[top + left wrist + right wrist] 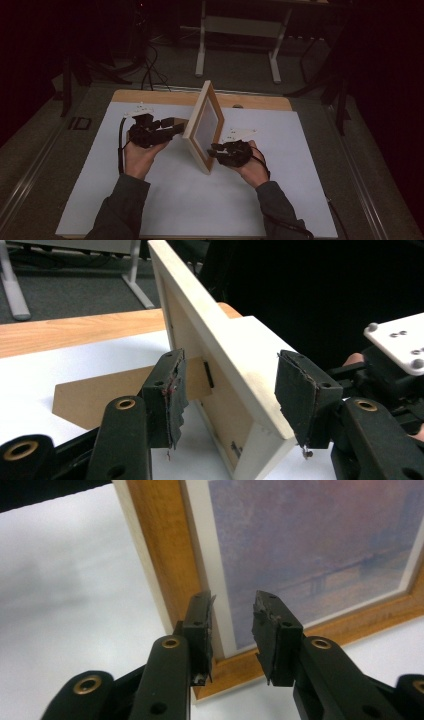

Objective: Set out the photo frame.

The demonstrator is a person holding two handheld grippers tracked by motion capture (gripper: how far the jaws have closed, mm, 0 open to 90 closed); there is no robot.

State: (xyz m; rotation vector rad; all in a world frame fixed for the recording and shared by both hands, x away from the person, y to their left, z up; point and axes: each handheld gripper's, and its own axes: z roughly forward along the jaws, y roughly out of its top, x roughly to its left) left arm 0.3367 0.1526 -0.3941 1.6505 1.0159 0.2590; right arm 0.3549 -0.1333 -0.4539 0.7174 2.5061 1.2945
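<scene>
A light wooden picture frame (205, 125) stands upright on the white table top (200, 200), propped on its brown back stand (100, 392). My left gripper (176, 126) is behind it and open; the frame's pale side edge (235, 350) lies between the jaws, and neither pad touches it. My right gripper (214, 150) is open in front of the frame, its tips close to the lower corner of the orange-brown front moulding (160, 555) and the purple picture (310, 540). Nothing is between the fingers of the right gripper (232, 625). Its white top plate (400, 342) appears past the frame.
A bare wooden strip (150, 96) runs along the table's far edge. Beyond it, the white legs of a desk (201, 50) and dark cables (150, 70) sit on the grey floor. The room around is dark.
</scene>
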